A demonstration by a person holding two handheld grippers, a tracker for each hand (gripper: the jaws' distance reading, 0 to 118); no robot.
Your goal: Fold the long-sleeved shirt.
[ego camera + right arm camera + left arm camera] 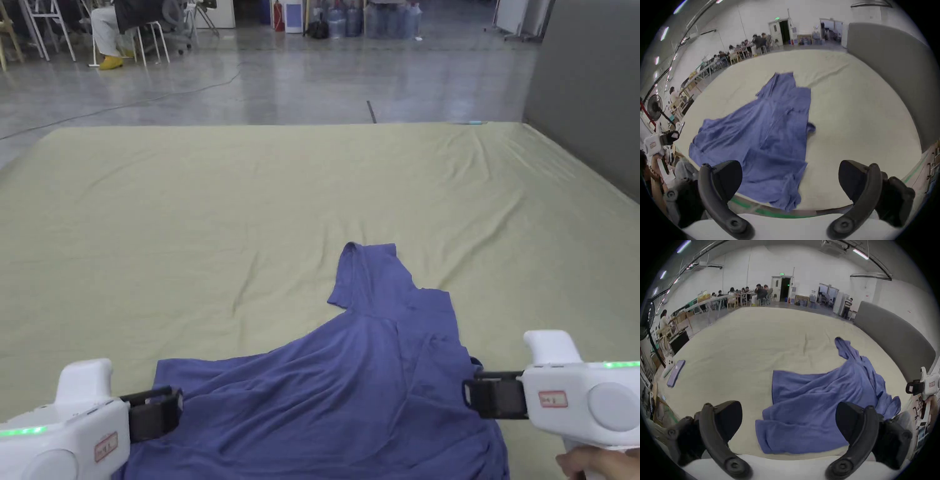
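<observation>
Blue long-sleeved shirt point(375, 375) lies rumpled on the pale green sheet point(250, 206), near the front edge, one sleeve stretched away toward the far side. Left gripper point(789, 423) hovers at the shirt's left edge, jaws spread wide, nothing between them. Right gripper point(790, 183) hovers by the right edge, jaws likewise apart and empty. People sit at tables point(718, 300) far behind.
</observation>
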